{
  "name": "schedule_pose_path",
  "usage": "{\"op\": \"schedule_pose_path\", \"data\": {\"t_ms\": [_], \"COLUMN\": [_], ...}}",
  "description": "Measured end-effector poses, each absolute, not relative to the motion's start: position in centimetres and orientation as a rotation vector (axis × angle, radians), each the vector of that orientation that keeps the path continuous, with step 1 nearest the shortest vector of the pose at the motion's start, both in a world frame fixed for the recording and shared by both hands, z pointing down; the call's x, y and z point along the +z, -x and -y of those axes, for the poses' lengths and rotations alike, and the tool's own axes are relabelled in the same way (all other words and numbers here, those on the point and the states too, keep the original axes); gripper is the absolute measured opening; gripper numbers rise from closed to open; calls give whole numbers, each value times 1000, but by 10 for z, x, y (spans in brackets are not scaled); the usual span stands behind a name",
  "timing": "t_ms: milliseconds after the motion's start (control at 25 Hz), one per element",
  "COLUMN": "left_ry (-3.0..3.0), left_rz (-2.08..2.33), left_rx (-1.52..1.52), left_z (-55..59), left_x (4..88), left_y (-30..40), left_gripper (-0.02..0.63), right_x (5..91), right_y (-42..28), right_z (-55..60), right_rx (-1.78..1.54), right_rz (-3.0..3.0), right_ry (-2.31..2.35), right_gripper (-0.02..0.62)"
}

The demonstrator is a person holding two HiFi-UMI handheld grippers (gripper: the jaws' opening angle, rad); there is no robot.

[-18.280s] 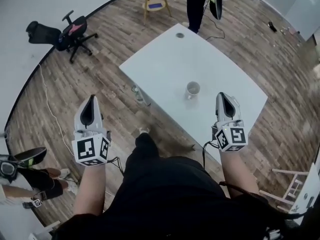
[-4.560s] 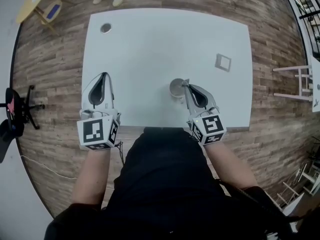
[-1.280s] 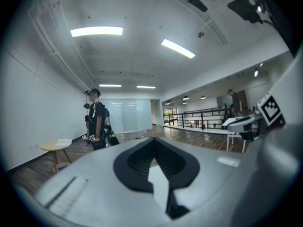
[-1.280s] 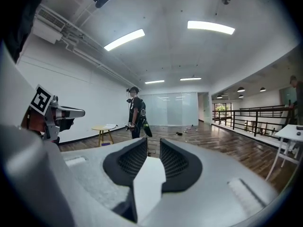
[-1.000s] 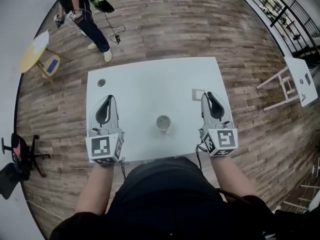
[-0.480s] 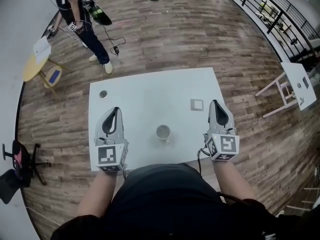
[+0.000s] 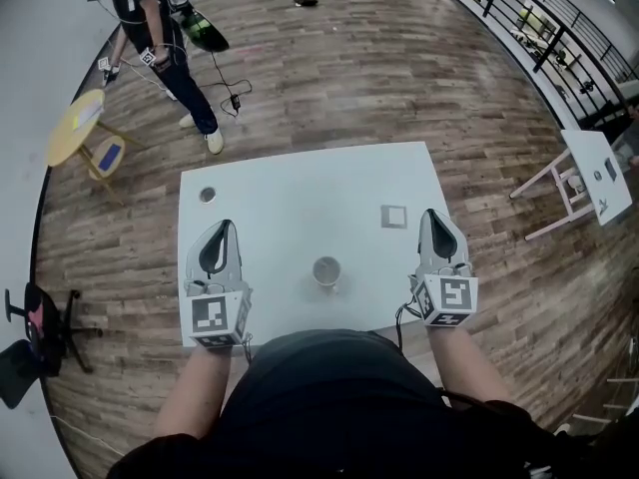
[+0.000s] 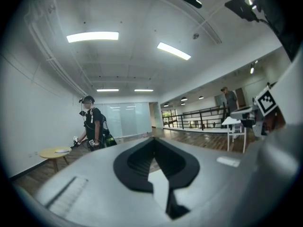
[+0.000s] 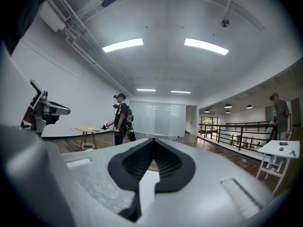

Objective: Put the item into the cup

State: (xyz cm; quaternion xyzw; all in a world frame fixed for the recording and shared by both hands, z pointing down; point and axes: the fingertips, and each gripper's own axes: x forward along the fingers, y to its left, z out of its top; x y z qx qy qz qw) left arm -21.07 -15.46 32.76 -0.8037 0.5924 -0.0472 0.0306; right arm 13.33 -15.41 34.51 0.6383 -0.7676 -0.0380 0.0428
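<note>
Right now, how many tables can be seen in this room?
3: the big white table in front of the person, a yellow round table far left, a small white table far right. Others may be out of view.

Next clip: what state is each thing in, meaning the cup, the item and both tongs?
cup: upright on the white table; its inside is too small to read.
square item: lying flat on the table, outside the cup.
left tongs: shut, nothing between them.
right tongs: shut, empty, apart from the item.
</note>
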Motion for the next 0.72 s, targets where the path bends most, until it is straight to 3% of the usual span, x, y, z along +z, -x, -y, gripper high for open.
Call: {"op": "schedule_pose_path", "data": {"t_ms": [720], "left_ry": [2486], "left_rz": [-1853], "left_rx": [-156], "left_z": [164], "left_x": [335], "left_y": [213], "left_gripper": [8], "right_x": [347], "right_y": [-144], "right_z": [161], "right_rx": [-113], "right_rz": [2308], "right_ry": [-1972], "right_gripper": [2]}}
